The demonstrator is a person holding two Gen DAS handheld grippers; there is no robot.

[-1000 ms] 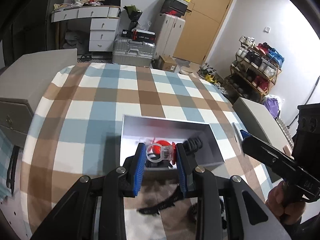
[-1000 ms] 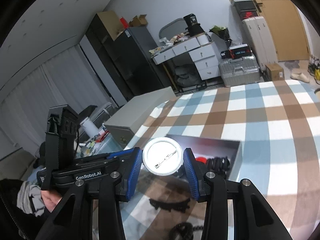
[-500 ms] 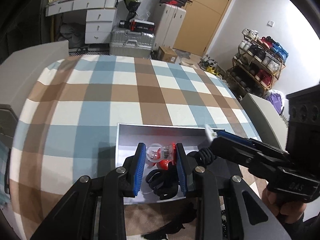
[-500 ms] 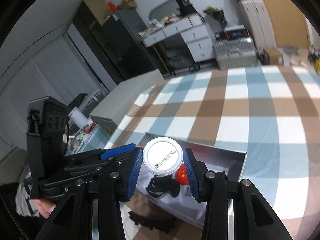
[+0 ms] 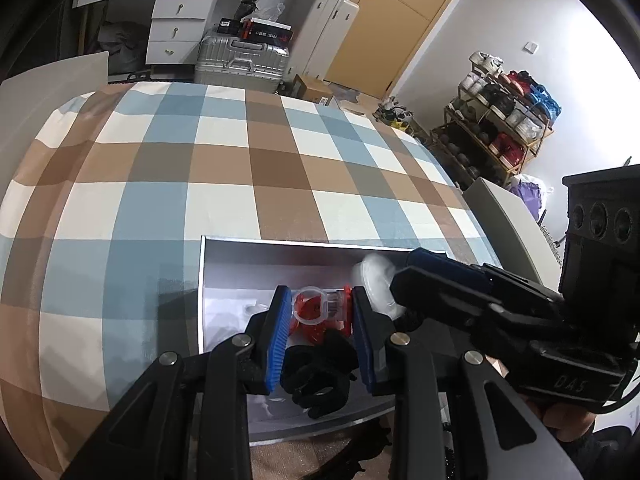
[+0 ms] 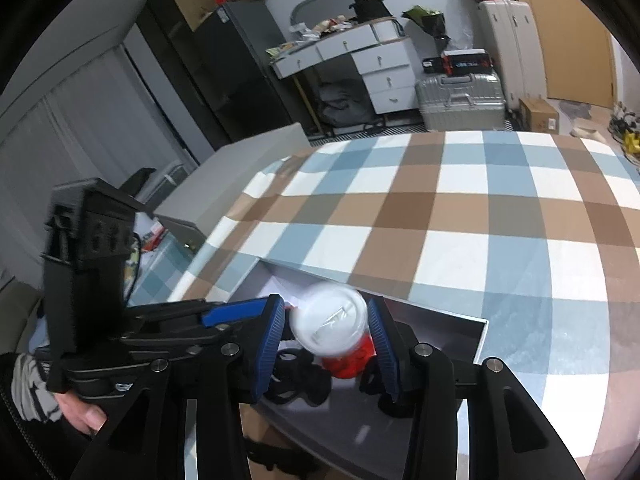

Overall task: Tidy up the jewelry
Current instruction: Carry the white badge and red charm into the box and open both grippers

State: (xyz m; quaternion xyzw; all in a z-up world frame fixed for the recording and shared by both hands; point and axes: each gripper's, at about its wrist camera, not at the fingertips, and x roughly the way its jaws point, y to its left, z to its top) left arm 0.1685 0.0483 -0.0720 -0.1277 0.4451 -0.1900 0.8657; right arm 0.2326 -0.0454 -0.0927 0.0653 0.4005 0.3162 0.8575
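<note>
**Left wrist: both grippers over grey box**

Left gripper point(image 5: 320, 320) clamped on a clear-and-red clip point(image 5: 320, 308), held over the open grey box point(image 5: 304, 248) on the checked cloth point(image 5: 240, 168). Right gripper point(image 6: 328, 328) has a blurred white round badge point(image 6: 328, 322) between its pads above the same box; contact cannot be told. Black hair ties point(image 5: 316, 376) lie inside.

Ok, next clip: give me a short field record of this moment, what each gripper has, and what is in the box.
surface: checked cloth
container: open grey box on the cloth
left gripper: shut on a clear and red clip, over the box
right gripper: white round badge between its fingers, blurred, over the box
box contents: black hair ties, a red item
task state: both pieces not yet set down
</note>
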